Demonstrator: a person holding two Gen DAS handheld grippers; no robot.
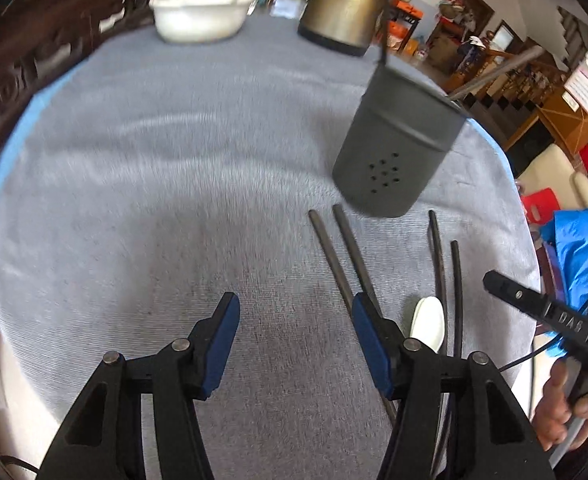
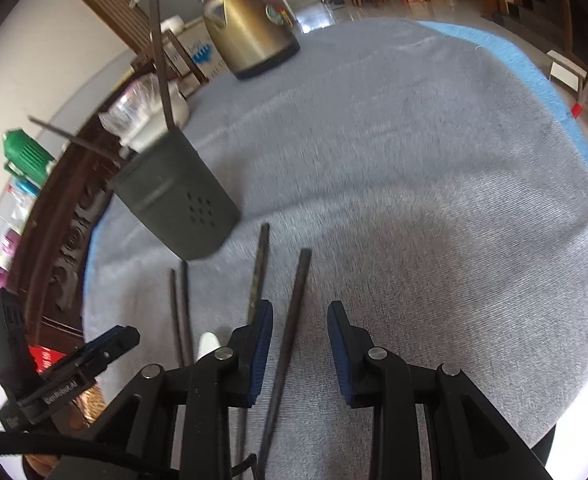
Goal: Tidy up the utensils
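Barely underway — two sticks already upright in holder (image 1: pixel 397 136) at one o'clock, four chopsticks (image 1: pixel 343 252) and white spoon (image 1: pixel 427 320) flat on cloth (image 1: pixel 174 200); left gripper (image 1: pixel 294 344), right gripper (image 2: pixel 299 352) spread, empty.

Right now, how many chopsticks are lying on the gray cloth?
4. Two thicker chopsticks lie side by side in front of the gray holder; two thinner chopsticks lie right of them, beside the white spoon. More may be hidden under the grippers.
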